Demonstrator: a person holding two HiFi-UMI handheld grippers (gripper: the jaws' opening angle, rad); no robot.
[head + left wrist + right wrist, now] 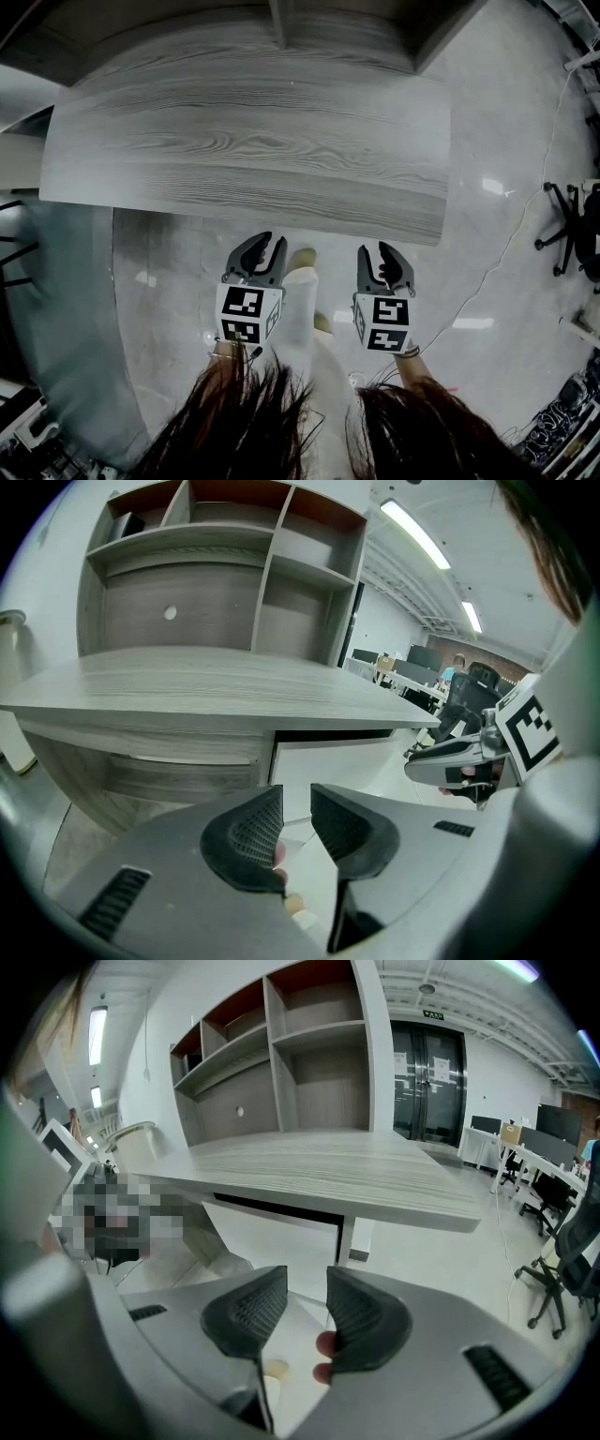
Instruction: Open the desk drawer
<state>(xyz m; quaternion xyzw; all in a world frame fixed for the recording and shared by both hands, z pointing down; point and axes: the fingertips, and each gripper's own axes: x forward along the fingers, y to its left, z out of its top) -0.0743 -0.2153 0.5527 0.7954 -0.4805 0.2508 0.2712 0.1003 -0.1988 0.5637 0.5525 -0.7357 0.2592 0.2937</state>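
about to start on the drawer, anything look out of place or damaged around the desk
Nothing stands out. The desk top looks level and undamaged, and the drawer under it looks shut. The left gripper and right gripper hang in front of it, jaws apart with nothing between them.

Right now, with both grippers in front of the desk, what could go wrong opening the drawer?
The white drawer front sits tucked under the overhanging desk top; the left gripper or right gripper might knock that edge going in. No handle shows on it, so open jaws may slip. The person's leg stands near the desk and might block the drawer.
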